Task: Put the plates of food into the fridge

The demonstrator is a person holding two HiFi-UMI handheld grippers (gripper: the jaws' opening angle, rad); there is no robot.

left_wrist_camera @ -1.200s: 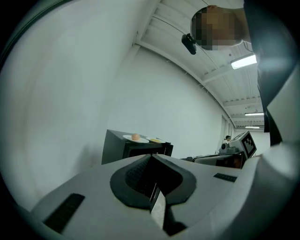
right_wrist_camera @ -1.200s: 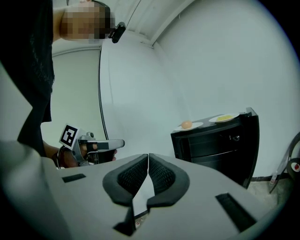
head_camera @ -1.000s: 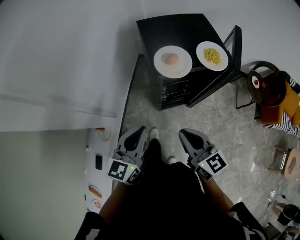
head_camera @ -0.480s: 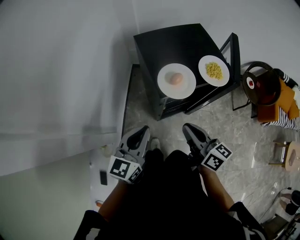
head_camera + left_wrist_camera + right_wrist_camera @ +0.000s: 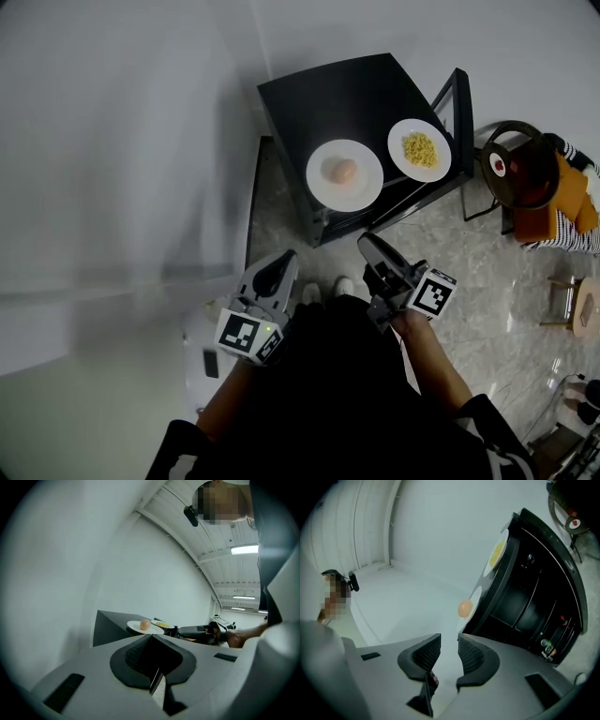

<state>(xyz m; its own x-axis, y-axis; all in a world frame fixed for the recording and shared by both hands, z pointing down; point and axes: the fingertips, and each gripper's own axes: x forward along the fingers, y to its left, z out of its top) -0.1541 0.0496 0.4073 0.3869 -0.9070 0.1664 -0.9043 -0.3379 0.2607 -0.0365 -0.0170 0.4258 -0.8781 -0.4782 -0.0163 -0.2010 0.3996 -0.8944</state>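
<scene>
1. Both plates sat on top of the small black fridge [image 5: 328,94], neither inside yet. The plate with a round brown piece [image 5: 323,190] was nearer the person, and the plate of yellow food [image 5: 435,170] lay just beside it, toward the open door [image 5: 461,112].
2. The left gripper [image 5: 278,262] was closed on nothing. The right gripper [image 5: 370,246], turned on its side, had just been opening its jaws, with nothing between them.
3. As I saw it, the right one should straddle the nearer rim, clamp firmly and lift level, or the food would roll.
</scene>
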